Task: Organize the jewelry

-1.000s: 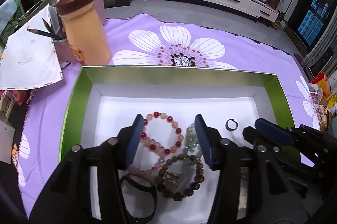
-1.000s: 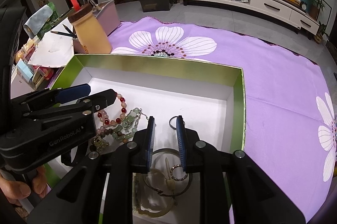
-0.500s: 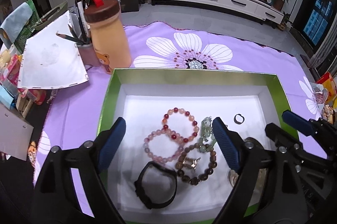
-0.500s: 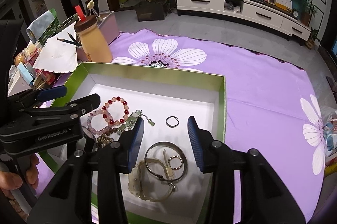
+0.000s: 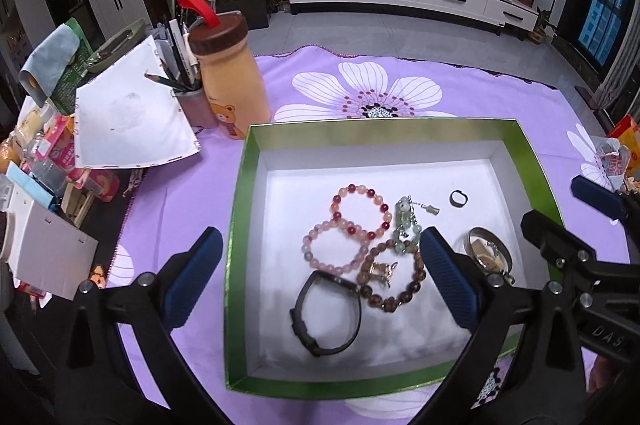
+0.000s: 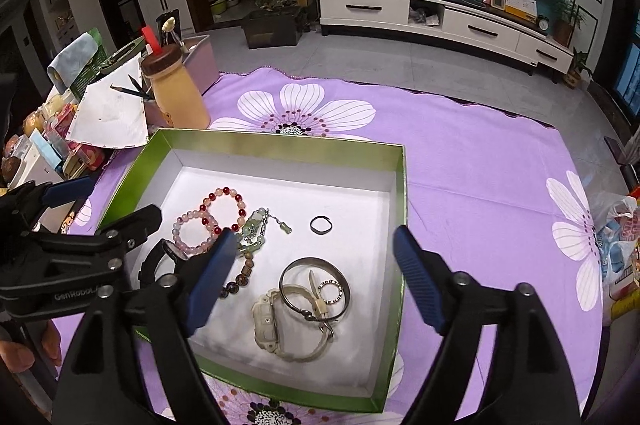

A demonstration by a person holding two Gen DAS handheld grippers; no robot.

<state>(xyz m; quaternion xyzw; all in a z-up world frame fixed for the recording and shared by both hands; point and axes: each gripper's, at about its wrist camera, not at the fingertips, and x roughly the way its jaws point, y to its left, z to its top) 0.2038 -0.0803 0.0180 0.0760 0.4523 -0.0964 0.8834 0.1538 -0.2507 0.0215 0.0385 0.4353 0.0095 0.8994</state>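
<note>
A green box [image 5: 236, 225] with a white inside holds the jewelry. In it lie pink and red bead bracelets [image 5: 360, 213], a brown bead bracelet [image 5: 394, 277], a black band [image 5: 326, 313], a jade charm [image 5: 404, 221] and a dark ring [image 5: 458, 198]. The right wrist view adds a cream watch [image 6: 266, 321] and a silver bangle [image 6: 296, 267]. My left gripper [image 5: 319, 233] hangs above the bracelets. Its jaws are opening, wide apart and holding nothing. My right gripper [image 6: 315, 231] hovers over the bangle and ring [image 6: 321, 225]. Its jaws are also opening, with nothing gripped.
The box rests on a purple flower cloth [image 6: 480, 165]. At its far left corner stand a tan bottle [image 5: 232, 81] with a brown lid and a pencil cup [image 5: 192, 105]. Papers and clutter [image 5: 60, 161] crowd the left edge. Snack bags [image 6: 616, 245] lie right.
Both grippers have opened from nearly shut to wide apart. Both have risen and drawn back from the box, so the whole box now shows. The jewelry has stayed in place.
</note>
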